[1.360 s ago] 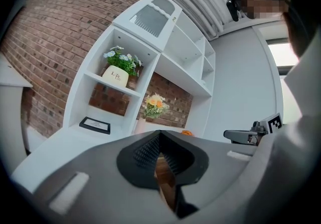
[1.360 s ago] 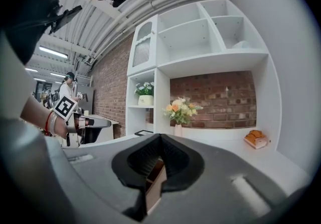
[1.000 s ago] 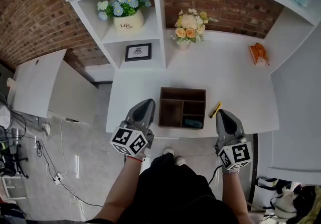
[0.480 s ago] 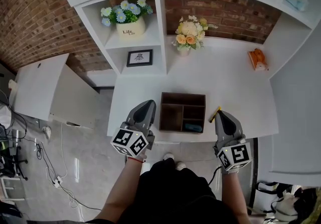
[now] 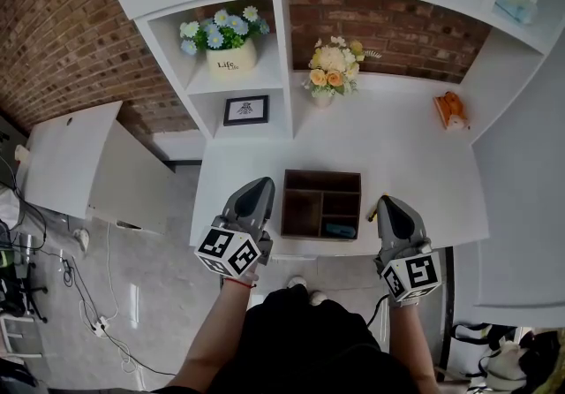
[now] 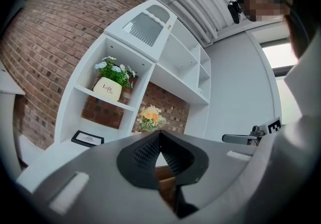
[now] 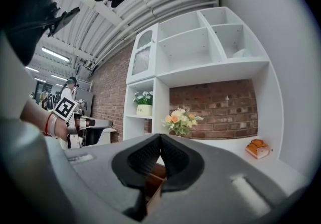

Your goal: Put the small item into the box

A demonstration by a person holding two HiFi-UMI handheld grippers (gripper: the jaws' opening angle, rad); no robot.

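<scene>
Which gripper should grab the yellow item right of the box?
Right. The right gripper sits beside the yellow item, right of the box; the left gripper is across the box from it. Both are shut, so it must open first.

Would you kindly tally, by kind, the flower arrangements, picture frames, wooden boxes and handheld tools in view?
Flower arrangements: 2, the flower pot and the bouquet
Picture frame: 1
Wooden box: 1
Tools: 2, the left tool and the right tool
Total: 6
</scene>
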